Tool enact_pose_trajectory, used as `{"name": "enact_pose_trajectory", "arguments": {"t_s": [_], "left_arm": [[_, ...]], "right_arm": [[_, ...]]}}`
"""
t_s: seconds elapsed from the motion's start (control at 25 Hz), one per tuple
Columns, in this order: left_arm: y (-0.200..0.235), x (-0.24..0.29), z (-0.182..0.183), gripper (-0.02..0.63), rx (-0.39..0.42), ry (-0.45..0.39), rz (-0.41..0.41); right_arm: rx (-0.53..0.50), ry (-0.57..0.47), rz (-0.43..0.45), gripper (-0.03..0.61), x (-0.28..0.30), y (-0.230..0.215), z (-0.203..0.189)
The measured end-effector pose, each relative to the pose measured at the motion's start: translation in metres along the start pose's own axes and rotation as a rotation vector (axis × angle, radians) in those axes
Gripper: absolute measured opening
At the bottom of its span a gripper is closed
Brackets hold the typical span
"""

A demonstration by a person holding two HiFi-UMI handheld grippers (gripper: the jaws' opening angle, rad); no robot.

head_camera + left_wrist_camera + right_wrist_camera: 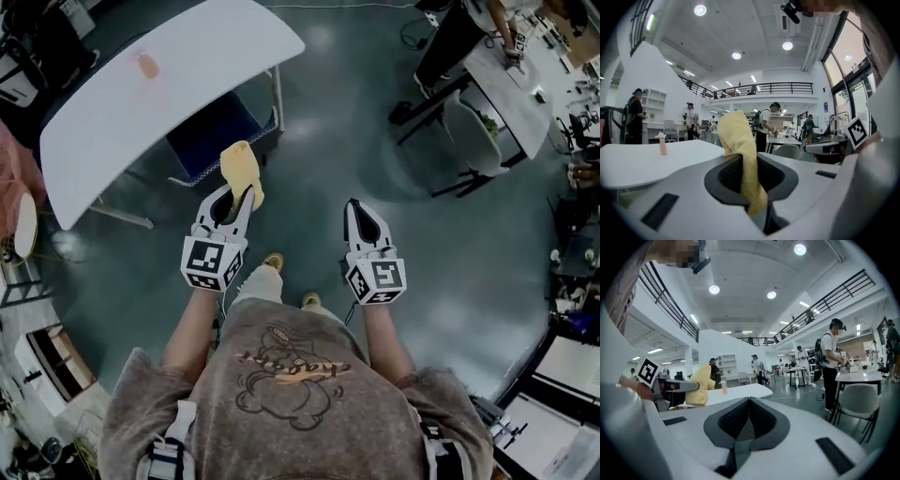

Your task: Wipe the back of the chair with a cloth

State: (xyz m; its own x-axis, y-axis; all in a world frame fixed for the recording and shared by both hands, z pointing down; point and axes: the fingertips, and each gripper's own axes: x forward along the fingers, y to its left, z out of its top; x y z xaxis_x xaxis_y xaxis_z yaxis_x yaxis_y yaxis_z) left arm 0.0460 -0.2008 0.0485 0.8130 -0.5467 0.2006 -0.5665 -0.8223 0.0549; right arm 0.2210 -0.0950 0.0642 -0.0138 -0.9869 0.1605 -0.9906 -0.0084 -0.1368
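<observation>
Grey polished floor (375,122) spreads through an open hall, with a white desk (141,103) at the far left and a dark blue chair (220,131) tucked under its near edge. A small pink bottle (147,66) stands on the desk.

The left tool (244,194) is clamped on a yellow cloth (241,169), pinching it along one fold so that a loose hump rises above the jaws and a short tail droops below. I judge the cloth soft, light and limp. It should mould to the chair's back and not slip much, but only the free part past the jaw tips can do any wiping. The right tool (355,206) has its jaws pressed together on nothing and is held near the person's body, to the right.

The chair sits just beyond the left tool, a little to the left. The cloth appears raised in the air, apart from it. From above I cannot tell which part is the chair's back.
</observation>
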Motion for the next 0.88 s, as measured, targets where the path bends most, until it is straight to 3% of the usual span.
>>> {"name": "enact_pose_trajectory", "arguments": {"t_s": [0.24,0.4,0.64,0.88], "left_arm": [[0.009,-0.024,-0.021,0.063,-0.035,-0.016,0.122],[0.023,-0.038,-0.052,0.063,-0.039,-0.036,0.175],[0.072,-0.039,-0.141,0.063,-0.009,-0.049,0.236],[0.105,-0.004,-0.247,0.063,0.009,-0.099,0.259]], "right_arm": [[-0.016,0.023,0.138,0.026,0.019,0.014,-0.019],[-0.026,0.03,0.204,0.025,0.036,0.026,-0.054],[-0.023,0.026,0.258,0.025,0.093,0.048,-0.143],[-0.043,-0.027,0.328,0.025,0.155,0.063,-0.244]]}}
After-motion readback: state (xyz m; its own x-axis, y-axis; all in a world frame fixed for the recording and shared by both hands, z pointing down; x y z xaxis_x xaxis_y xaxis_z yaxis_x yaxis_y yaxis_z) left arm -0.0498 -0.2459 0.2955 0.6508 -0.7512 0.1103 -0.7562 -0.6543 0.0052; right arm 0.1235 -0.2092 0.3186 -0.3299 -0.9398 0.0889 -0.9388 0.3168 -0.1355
